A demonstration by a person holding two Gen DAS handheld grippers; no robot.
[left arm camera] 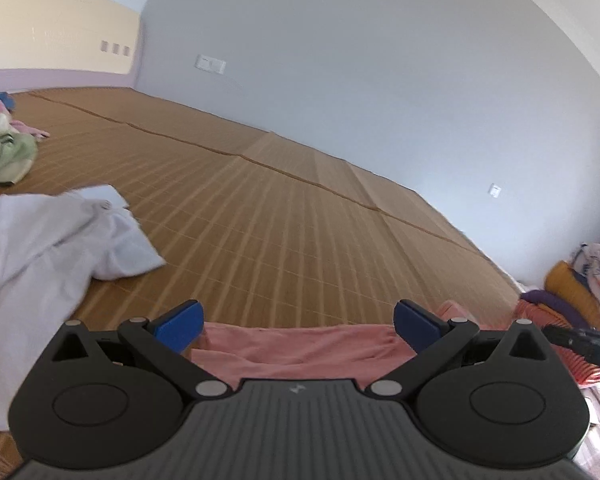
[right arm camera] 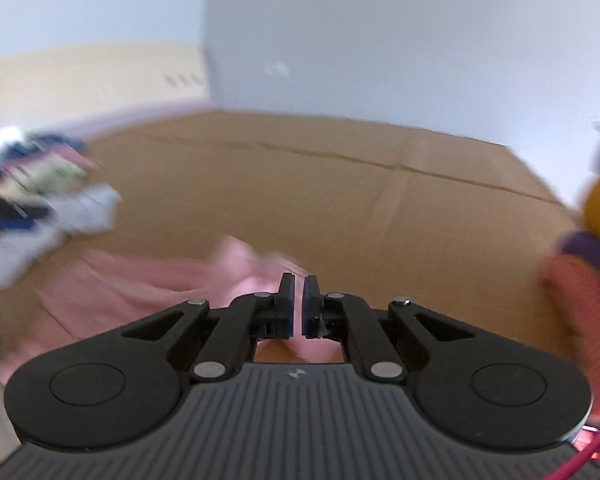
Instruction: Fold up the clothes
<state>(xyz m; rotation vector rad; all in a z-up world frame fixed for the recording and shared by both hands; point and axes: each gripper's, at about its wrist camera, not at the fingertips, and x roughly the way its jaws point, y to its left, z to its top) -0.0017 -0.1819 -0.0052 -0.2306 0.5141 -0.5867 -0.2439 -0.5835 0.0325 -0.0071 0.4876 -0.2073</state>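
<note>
A pink garment [left arm camera: 300, 350] lies on the woven bamboo mat [left arm camera: 300, 216] just under my left gripper [left arm camera: 298, 322], whose blue pads stand wide apart over it with nothing pinched. In the right wrist view, blurred by motion, my right gripper [right arm camera: 299, 298] is shut on a fold of the same pink garment [right arm camera: 140, 284], which trails off to the left over the mat [right arm camera: 340, 200]. Pink cloth shows in the thin slit between the pads. The right gripper's black body [left arm camera: 588, 346] pokes into the left wrist view at the right edge.
A crumpled white garment [left arm camera: 48, 244] lies left of the pink one. A heap of green, pink and blue clothes [left arm camera: 4, 148] sits at the far left. Stacked orange, purple and mustard clothes [left arm camera: 568, 300] stand at the right by the grey wall [left arm camera: 380, 60].
</note>
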